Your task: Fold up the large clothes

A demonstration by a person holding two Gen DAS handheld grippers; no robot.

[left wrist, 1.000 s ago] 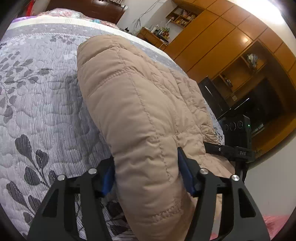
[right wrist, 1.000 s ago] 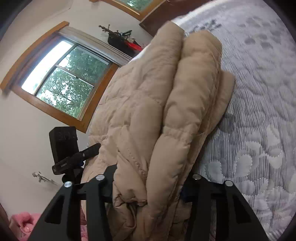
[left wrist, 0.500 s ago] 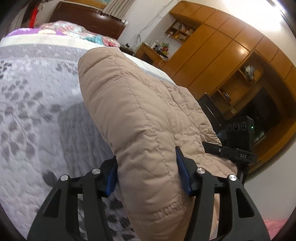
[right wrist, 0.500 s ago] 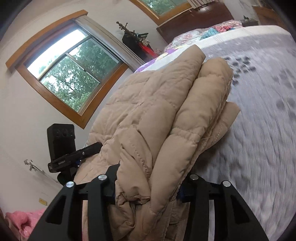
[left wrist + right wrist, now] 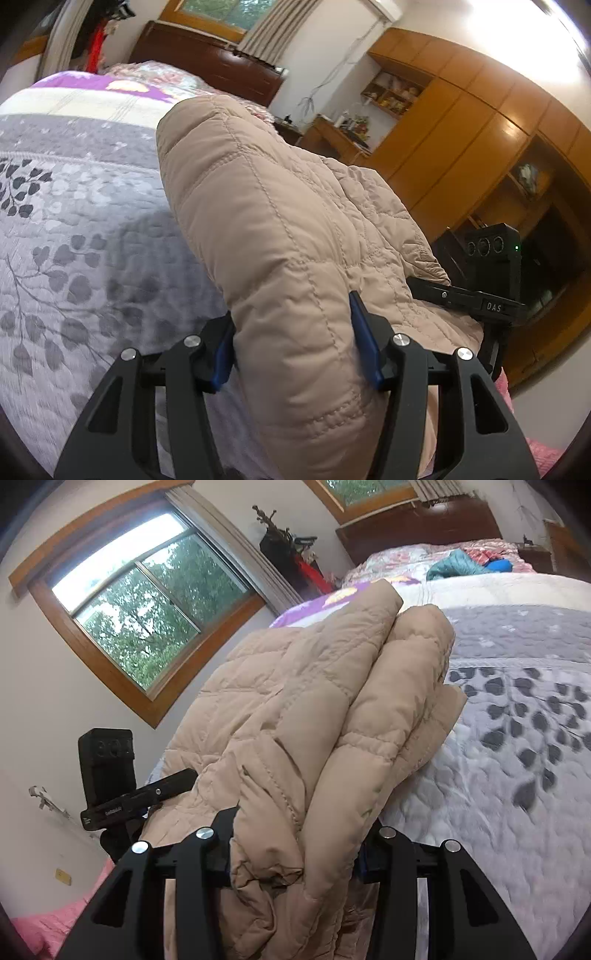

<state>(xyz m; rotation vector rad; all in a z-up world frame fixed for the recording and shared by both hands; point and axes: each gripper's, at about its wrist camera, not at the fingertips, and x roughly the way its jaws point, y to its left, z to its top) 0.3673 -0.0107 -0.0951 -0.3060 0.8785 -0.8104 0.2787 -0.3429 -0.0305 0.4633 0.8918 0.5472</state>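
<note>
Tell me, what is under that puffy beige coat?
Under the quilted beige coat lies a grey bedspread with a dark leaf print, shadowed beneath it. Whatever sits directly below the coat's bulk is covered.

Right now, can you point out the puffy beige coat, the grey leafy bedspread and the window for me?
puffy beige coat [image 5: 266,229]: left wrist view, on its quilted top.
grey leafy bedspread [image 5: 517,775]: right wrist view, on a bare leaf-patterned part.
window [image 5: 147,620]: right wrist view, on the glass.
</note>
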